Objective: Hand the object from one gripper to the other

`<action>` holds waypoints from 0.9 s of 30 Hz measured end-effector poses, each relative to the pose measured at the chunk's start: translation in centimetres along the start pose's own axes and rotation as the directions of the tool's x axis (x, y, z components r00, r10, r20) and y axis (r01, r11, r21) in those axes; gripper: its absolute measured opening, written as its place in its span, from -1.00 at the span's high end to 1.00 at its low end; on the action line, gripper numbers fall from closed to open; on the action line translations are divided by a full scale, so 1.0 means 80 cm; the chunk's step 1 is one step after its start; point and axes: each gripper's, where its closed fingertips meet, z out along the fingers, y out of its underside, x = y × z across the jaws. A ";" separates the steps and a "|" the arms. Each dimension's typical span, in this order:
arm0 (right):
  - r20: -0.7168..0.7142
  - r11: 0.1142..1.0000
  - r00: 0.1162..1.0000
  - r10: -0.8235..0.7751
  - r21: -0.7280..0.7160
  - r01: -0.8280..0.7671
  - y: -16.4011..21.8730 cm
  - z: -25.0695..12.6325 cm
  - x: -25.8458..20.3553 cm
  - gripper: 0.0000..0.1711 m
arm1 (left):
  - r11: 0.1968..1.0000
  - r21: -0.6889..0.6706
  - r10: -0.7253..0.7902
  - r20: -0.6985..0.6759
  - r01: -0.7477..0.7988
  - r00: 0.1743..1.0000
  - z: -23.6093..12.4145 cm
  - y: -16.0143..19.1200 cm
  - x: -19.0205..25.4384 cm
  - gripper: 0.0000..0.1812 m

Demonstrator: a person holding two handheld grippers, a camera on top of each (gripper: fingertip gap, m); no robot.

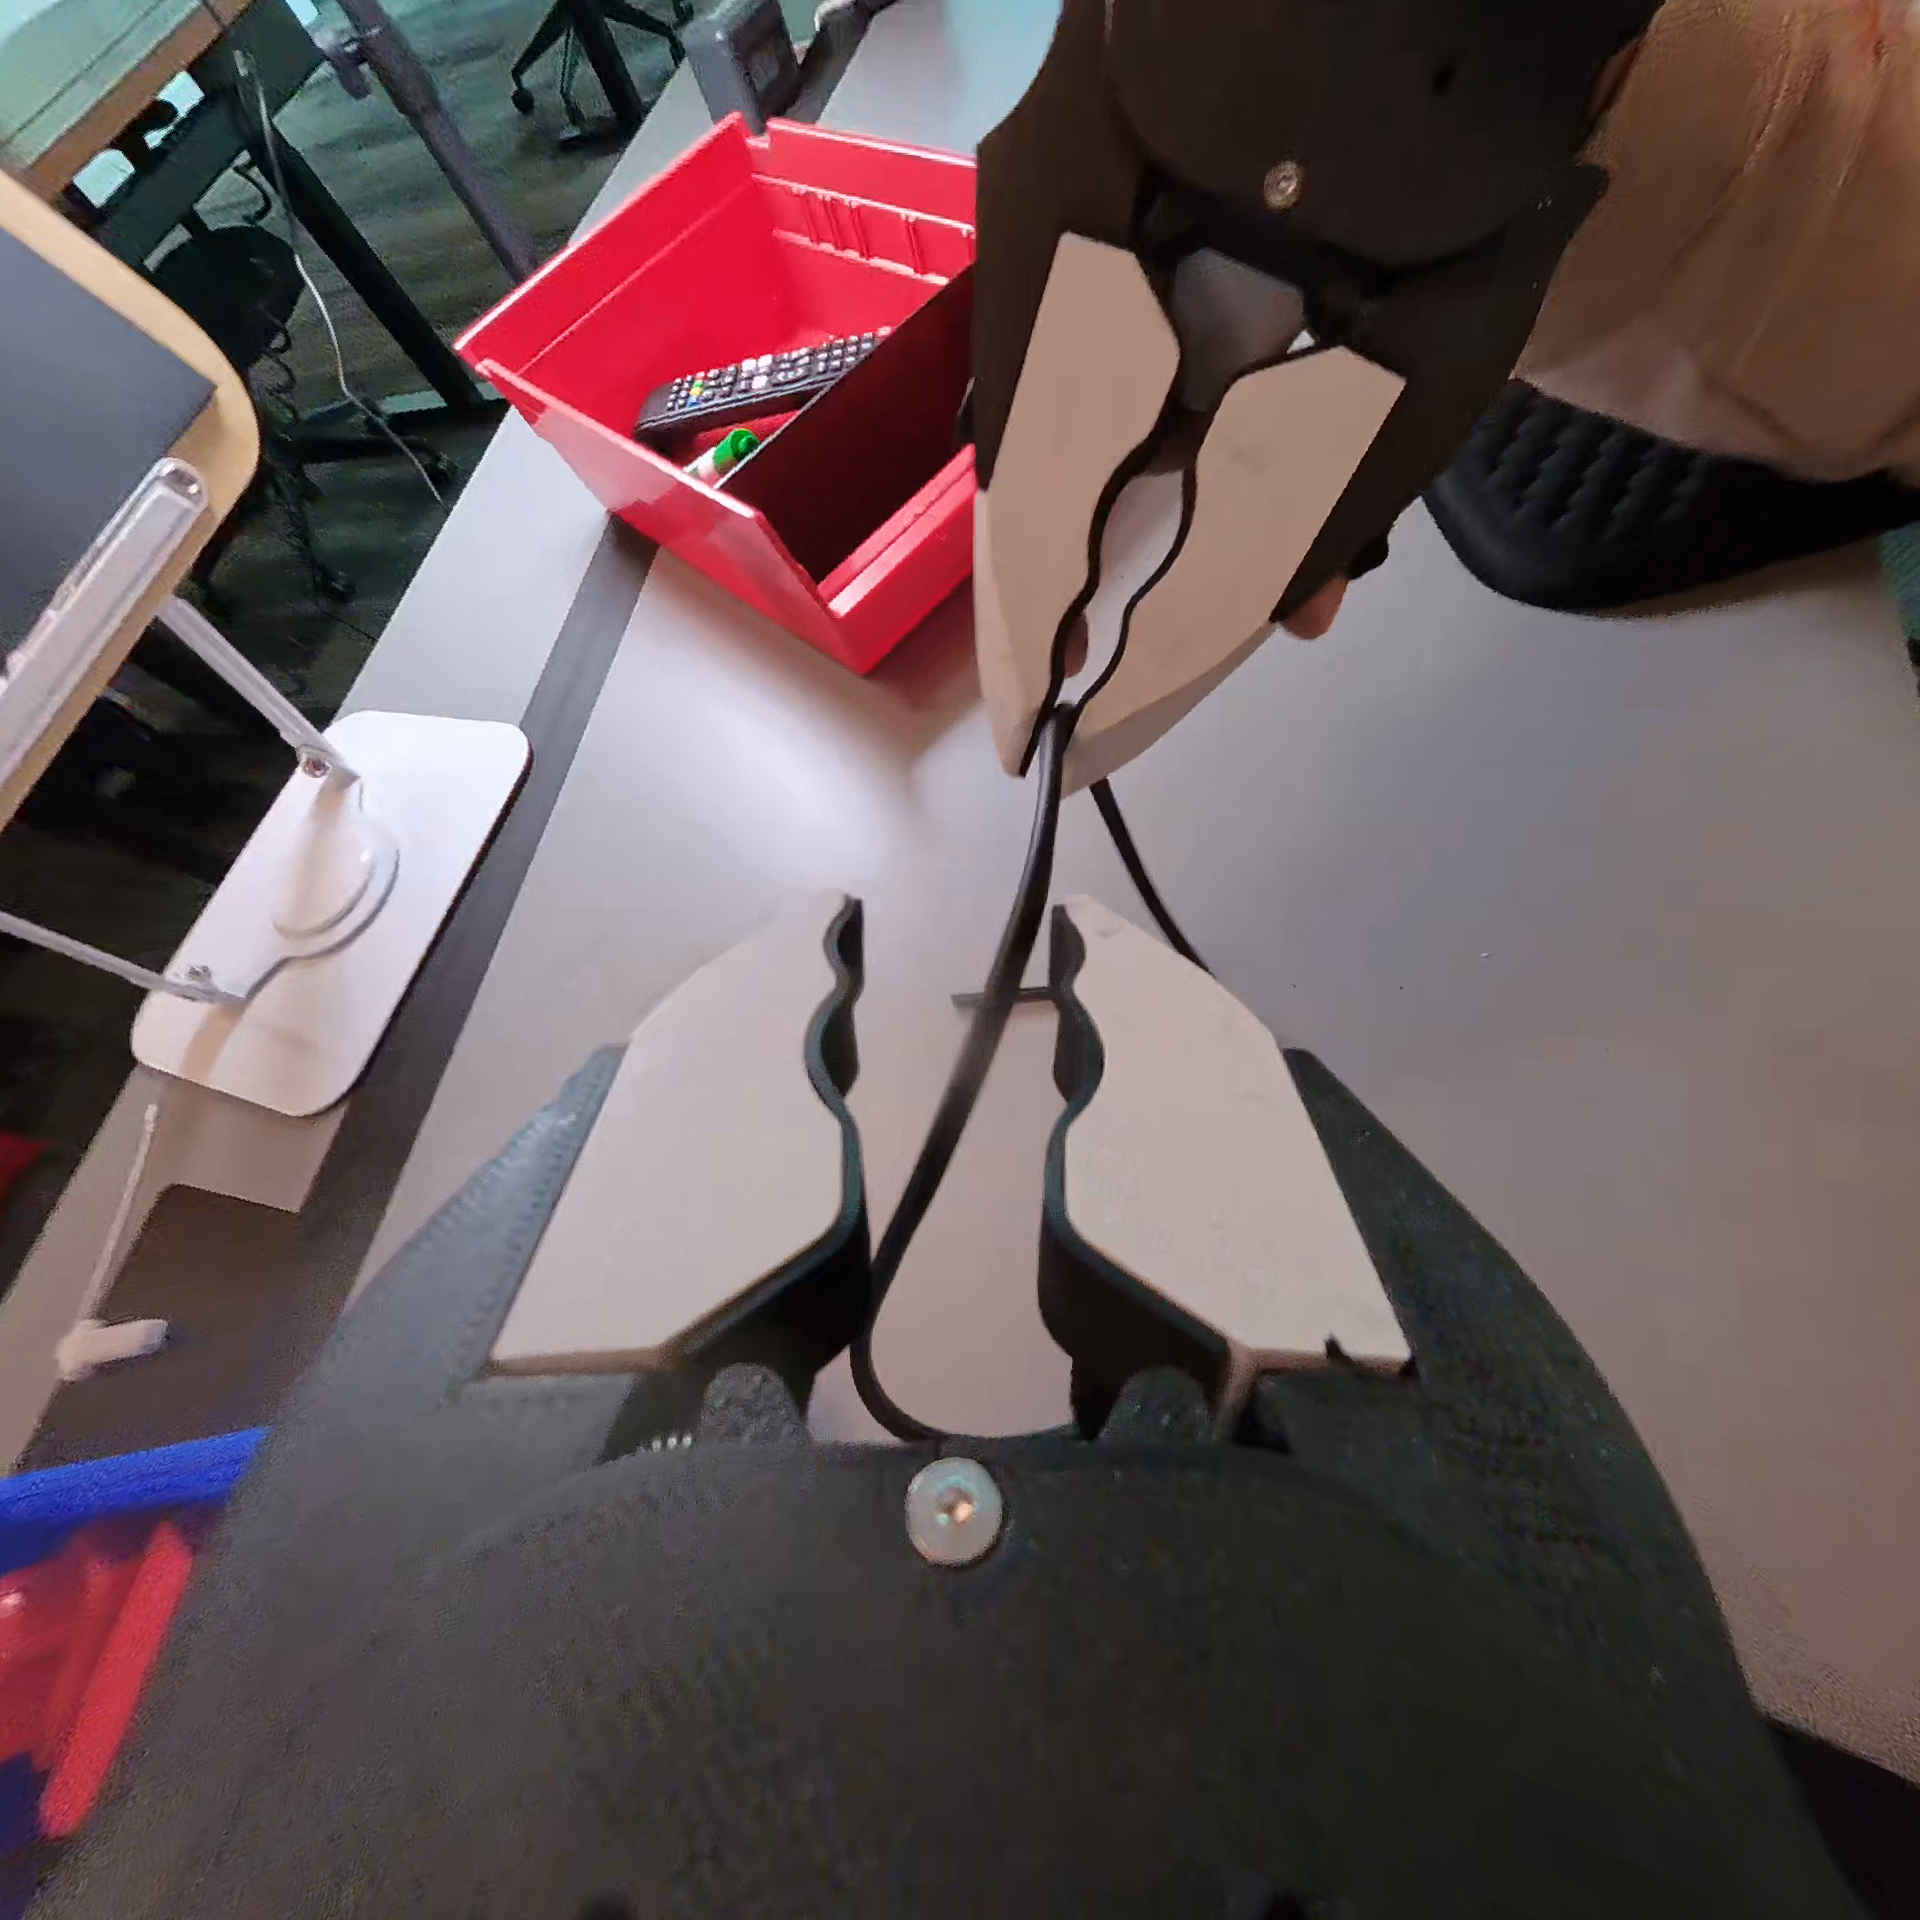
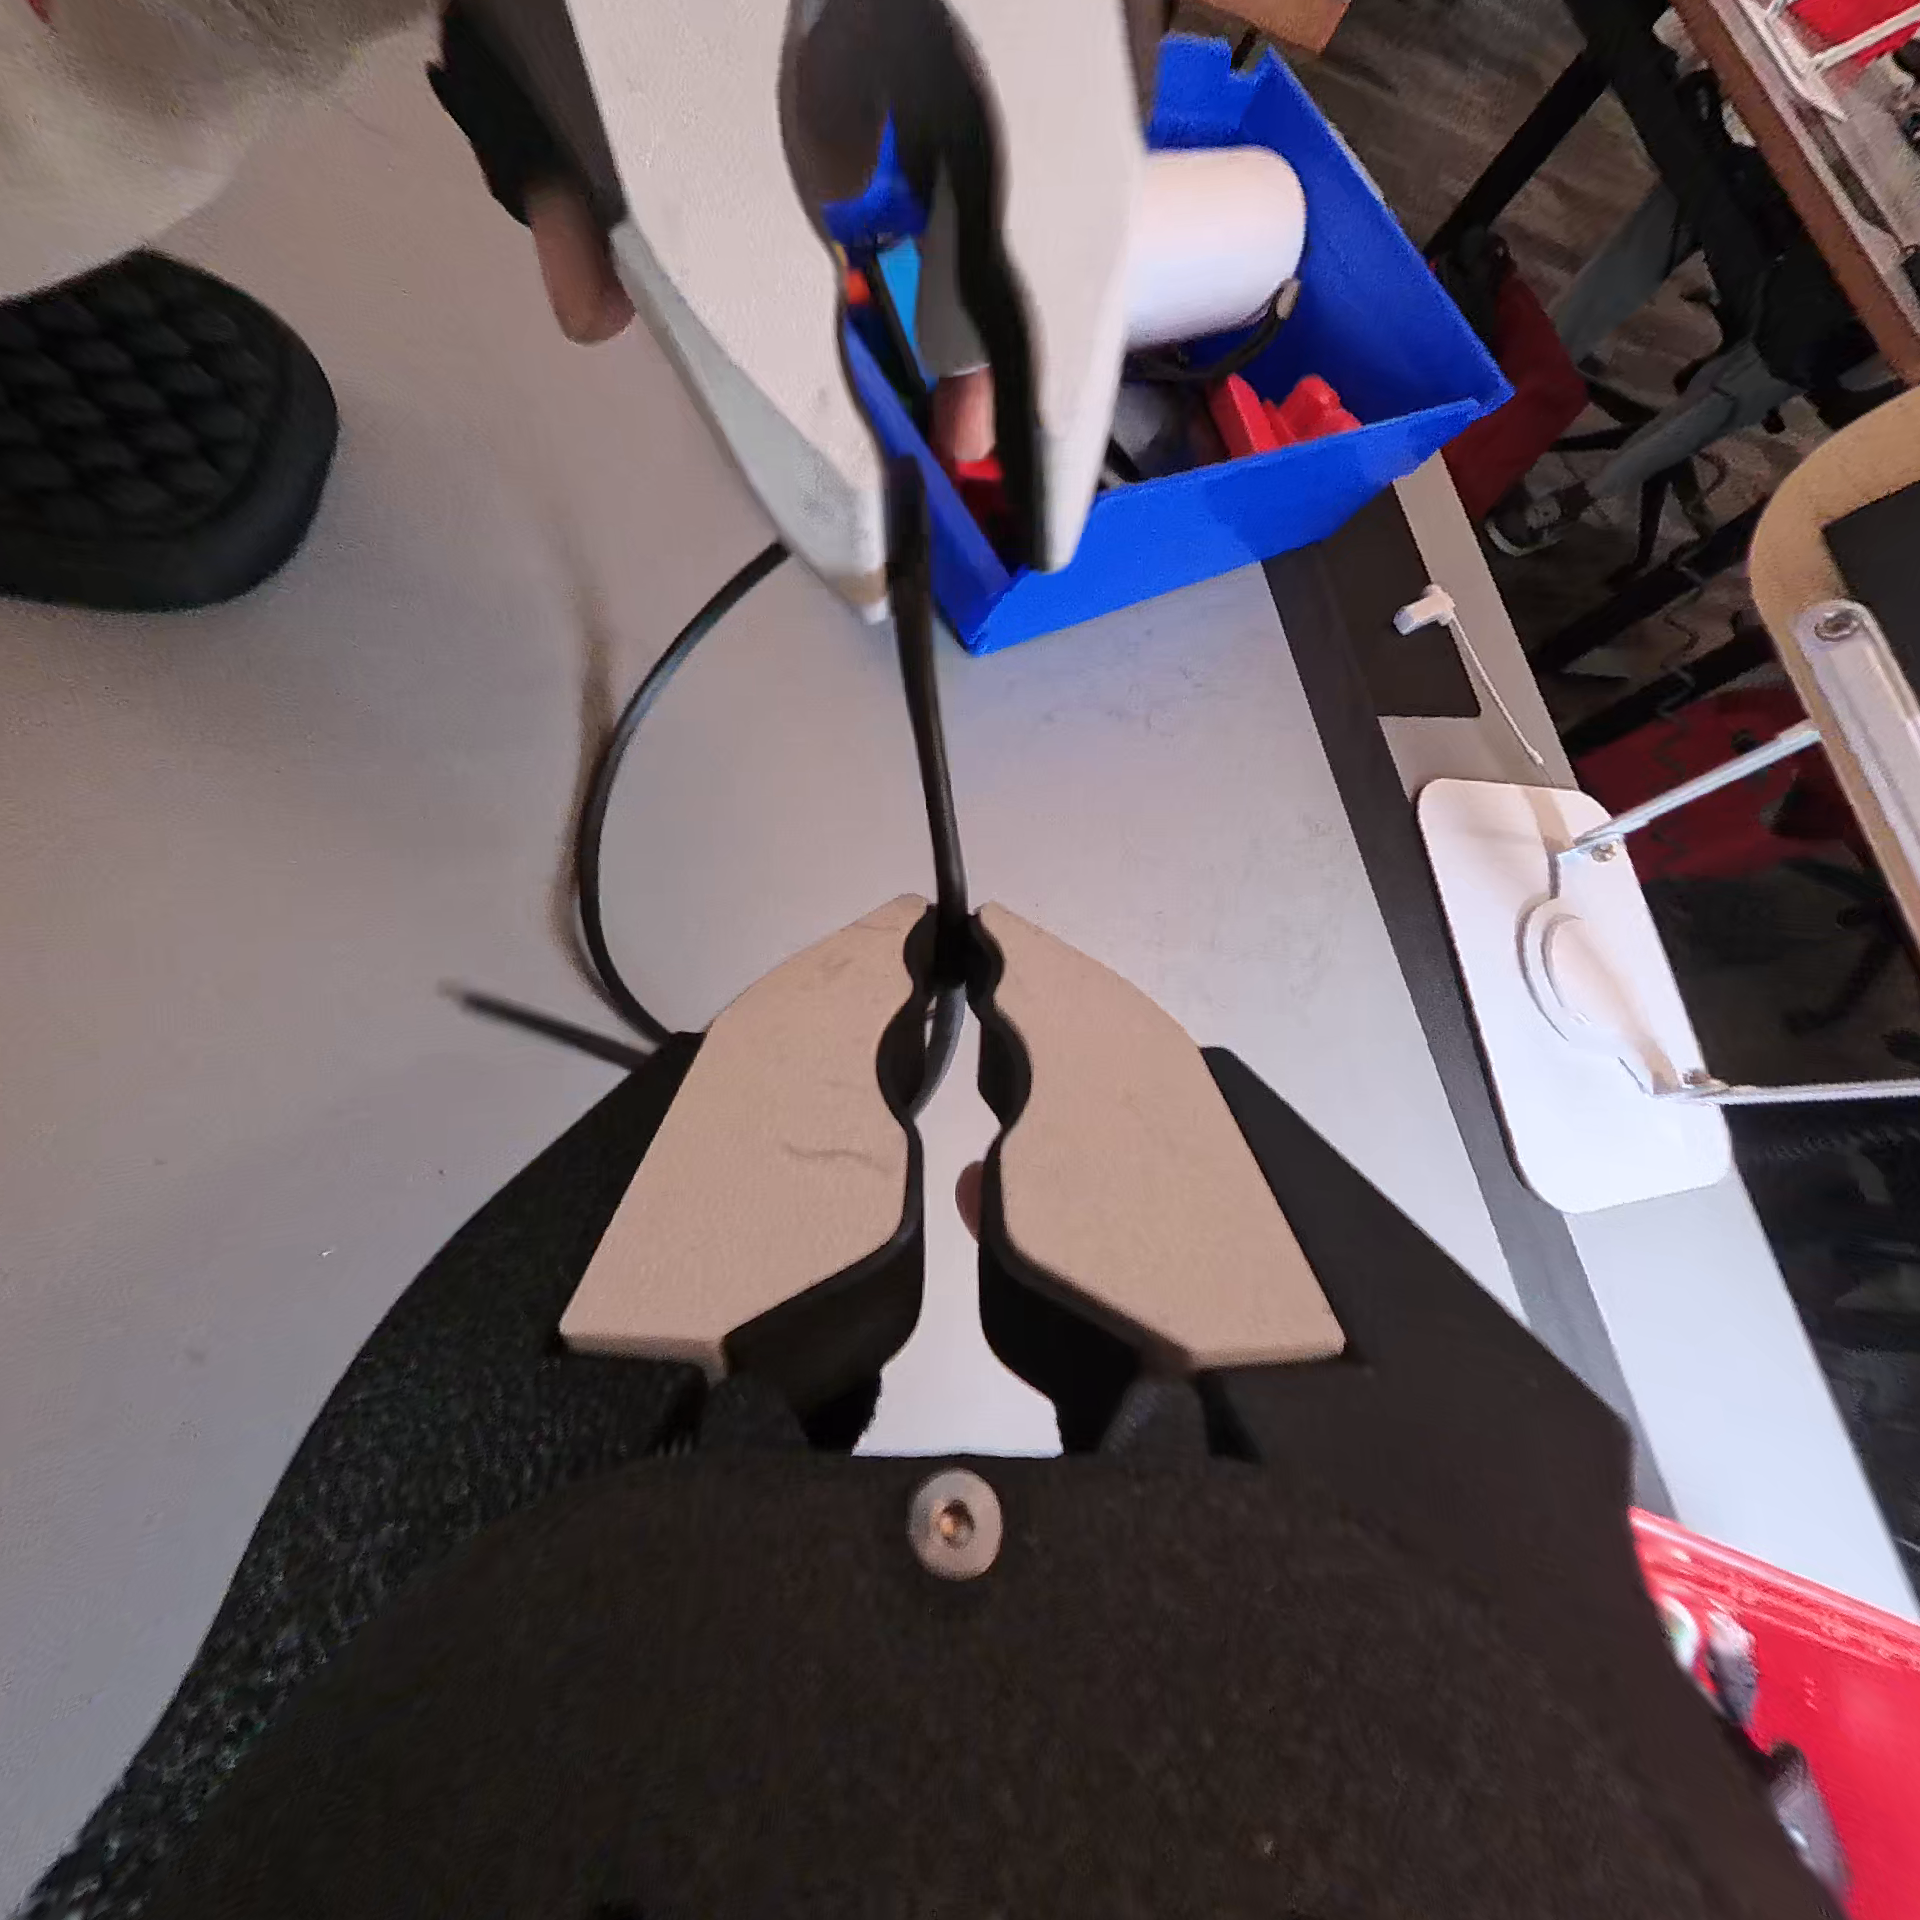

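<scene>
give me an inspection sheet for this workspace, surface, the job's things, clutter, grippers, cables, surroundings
Surface: grey table, matte, with a dark strip along its far edge.
Job's things: black cable, running from the right gripper's tips through the left gripper's open gap; a loop of it curves down to the table.
Clutter: red bin holding a remote control and a green-capped marker; blue bin with a white roll and red parts.
Grippers: left gripper, jaws apart around the cable, no pinch seen; right gripper, jaws shut on the cable.
Cables: only the black cable above.
Surroundings: white stand base; office chairs beyond the table.
</scene>
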 end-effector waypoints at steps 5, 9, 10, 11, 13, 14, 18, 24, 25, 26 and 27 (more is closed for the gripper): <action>-0.009 0.996 0.998 -0.066 -0.066 0.065 0.002 0.010 -0.014 0.96 | 0.985 -0.083 0.149 -0.006 -0.149 0.989 0.028 -0.004 0.027 0.73; -0.026 0.998 0.997 -0.067 -0.004 0.067 -0.013 0.001 -0.013 0.94 | 0.990 -0.056 0.131 -0.033 -0.132 0.991 0.028 -0.002 0.027 0.96; -0.020 0.998 0.998 -0.051 0.039 0.052 -0.019 -0.004 -0.011 0.94 | 0.993 -0.023 0.112 -0.041 -0.113 0.993 0.023 -0.008 0.026 0.96; -0.008 0.997 0.999 -0.031 0.067 0.032 -0.023 -0.008 -0.010 0.94 | 0.995 0.009 0.103 -0.048 -0.102 0.994 0.017 -0.012 0.025 0.96; 0.009 0.997 1.000 -0.020 0.069 0.019 -0.018 -0.011 -0.007 0.82 | 0.994 0.073 0.090 -0.064 -0.086 0.994 0.004 -0.019 0.024 0.96; 0.006 0.997 1.000 -0.023 0.067 0.022 -0.014 -0.010 -0.004 0.81 | 0.993 0.098 0.080 -0.073 -0.073 0.994 -0.001 -0.021 0.022 0.96; -0.003 0.998 1.000 -0.018 0.053 0.018 -0.013 -0.006 -0.003 0.94 | 0.998 0.051 0.041 -0.051 -0.038 0.998 -0.002 -0.001 0.008 0.86; -0.036 0.992 0.995 -0.089 -0.090 0.085 0.004 0.008 -0.011 0.94 | 0.986 -0.006 0.165 -0.024 -0.165 0.986 0.023 -0.010 0.029 0.74; -0.034 0.992 0.996 -0.086 -0.093 0.083 0.003 0.010 -0.013 0.94 | 0.981 -0.024 0.192 -0.010 -0.192 0.981 0.027 -0.009 0.030 0.85; -0.028 0.992 0.996 -0.085 -0.095 0.082 0.003 0.011 -0.014 0.94 | 0.976 -0.040 0.213 0.010 -0.212 0.977 0.030 -0.008 0.029 0.92; -0.035 0.993 0.996 -0.084 -0.090 0.080 0.002 0.010 -0.013 0.94 | 0.974 -0.044 0.223 0.026 -0.222 0.975 0.030 -0.009 0.026 0.93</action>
